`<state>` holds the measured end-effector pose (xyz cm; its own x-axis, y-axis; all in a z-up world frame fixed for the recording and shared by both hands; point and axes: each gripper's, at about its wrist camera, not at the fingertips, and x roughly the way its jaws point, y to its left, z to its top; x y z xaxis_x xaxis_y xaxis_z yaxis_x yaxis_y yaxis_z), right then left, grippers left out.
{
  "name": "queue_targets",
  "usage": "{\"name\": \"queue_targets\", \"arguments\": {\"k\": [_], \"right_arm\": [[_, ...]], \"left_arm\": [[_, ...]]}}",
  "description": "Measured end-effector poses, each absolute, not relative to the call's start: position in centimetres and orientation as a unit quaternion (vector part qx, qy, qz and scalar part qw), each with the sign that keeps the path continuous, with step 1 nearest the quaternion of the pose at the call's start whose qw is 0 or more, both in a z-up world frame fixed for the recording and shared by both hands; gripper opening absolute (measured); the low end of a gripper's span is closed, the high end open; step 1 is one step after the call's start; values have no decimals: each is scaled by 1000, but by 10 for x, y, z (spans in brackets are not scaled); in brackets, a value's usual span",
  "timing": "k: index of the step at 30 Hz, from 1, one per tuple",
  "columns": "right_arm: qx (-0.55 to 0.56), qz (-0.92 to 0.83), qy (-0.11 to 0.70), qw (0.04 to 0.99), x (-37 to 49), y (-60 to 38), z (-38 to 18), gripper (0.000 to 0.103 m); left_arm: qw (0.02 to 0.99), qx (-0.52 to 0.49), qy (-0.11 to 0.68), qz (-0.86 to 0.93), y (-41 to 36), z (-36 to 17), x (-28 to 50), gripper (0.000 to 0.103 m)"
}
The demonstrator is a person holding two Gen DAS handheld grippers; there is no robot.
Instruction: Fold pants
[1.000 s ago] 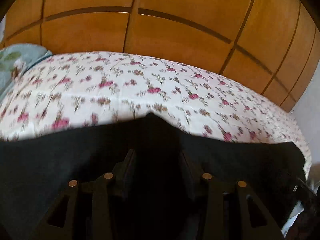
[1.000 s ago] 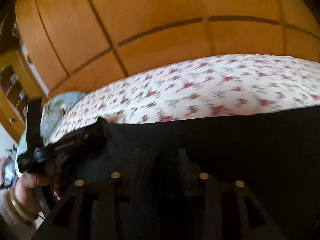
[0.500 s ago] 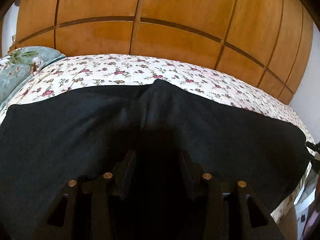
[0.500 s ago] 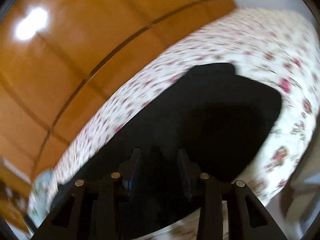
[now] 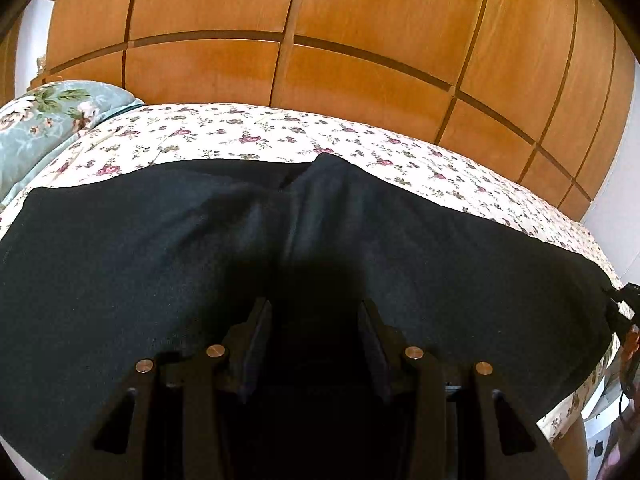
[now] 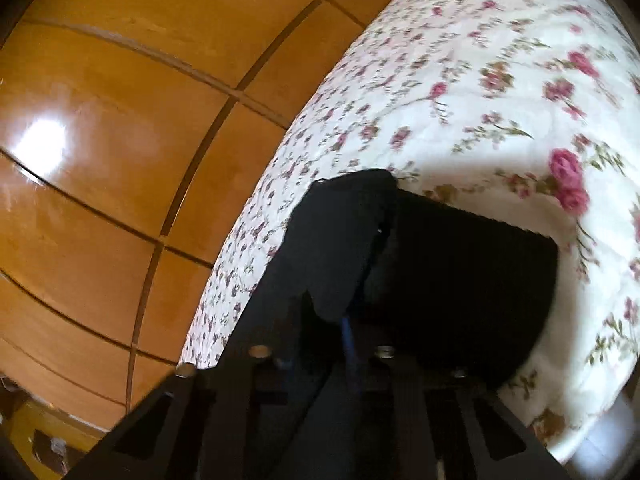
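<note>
Against wood-panelled wardrobe doors [image 5: 360,40], black pants [image 5: 160,260] are lying across a floral bedspread [image 5: 240,136]. The left gripper [image 5: 314,320] is hovering, jaws spread; the right gripper [image 6: 320,344] is pinching a fold, best carried over level, edges aligned.

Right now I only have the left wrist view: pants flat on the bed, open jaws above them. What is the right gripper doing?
Observer: The right gripper looks to have its jaws closed on the edge of the pants.
Operator: Is that edge lying flat?
Observer: No, a flap rises from the jaws, above the flat layer.
Operator: What lies past that end?
Observer: The floral bedspread runs on beyond the pants, though this view is blurred.
</note>
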<state>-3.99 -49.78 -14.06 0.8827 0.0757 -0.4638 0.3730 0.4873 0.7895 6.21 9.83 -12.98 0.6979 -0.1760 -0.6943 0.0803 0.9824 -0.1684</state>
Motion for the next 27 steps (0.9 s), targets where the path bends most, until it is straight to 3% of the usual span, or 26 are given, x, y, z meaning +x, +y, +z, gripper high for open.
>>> {"name": "queue_targets", "arguments": {"k": [10, 23, 26, 27], "right_arm": [[442, -108, 197, 868, -82, -476, -95, 7], [505, -163, 249, 810, -93, -492, -158, 7], [548, -149, 227, 791, -100, -495, -162, 15], [554, -139, 219, 791, -101, -494, -161, 23]], "left_arm": [[916, -72, 383, -93, 108, -126, 51, 45], [914, -62, 387, -102, 112, -123, 42, 45], [914, -58, 388, -101, 112, -123, 42, 45], [915, -55, 388, -98, 111, -124, 41, 45]]}}
